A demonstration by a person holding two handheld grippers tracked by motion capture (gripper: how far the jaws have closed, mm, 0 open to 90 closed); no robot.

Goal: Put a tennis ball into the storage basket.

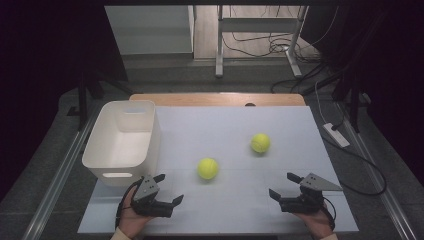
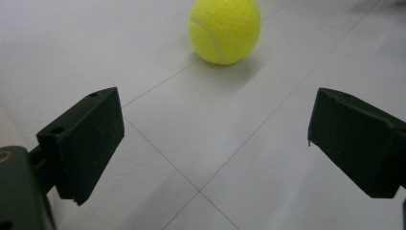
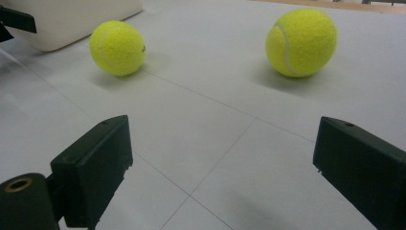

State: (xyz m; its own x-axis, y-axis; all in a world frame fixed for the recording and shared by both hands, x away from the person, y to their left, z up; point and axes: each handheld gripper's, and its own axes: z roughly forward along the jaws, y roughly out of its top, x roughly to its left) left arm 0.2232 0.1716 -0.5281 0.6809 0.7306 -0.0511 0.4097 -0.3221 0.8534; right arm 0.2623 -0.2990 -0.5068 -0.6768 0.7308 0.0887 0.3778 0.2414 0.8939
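High view: I have the left tool [image 1: 168, 189] low over the near left of the bench [image 1: 235, 210], jaws spread wide with nothing between them. The right tool [image 1: 286, 185] sits over the near right of the bench, jaws equally wide and empty. Both are held in my hands, which enter from the near edge.

The nearer tennis ball [image 1: 207, 168] lies on the bench ahead of the left tool and slightly to its right, near but not touching. In the left gripper view the same ball [image 2: 225, 29] rests ahead of the open jaws, roughly centred between them, clear of both pads.

The farther tennis ball [image 1: 260, 143] lies ahead and to the left of the right tool, well apart from it. In the right gripper view it [image 3: 300, 42] appears ahead toward the right jaw, and the nearer ball [image 3: 118, 47] ahead toward the left jaw; neither is in contact with the tool. The two balls are apart from each other.

A white bin [image 1: 100, 145] stands upright ahead of the left tool and to its left, close by; its interior looks empty.
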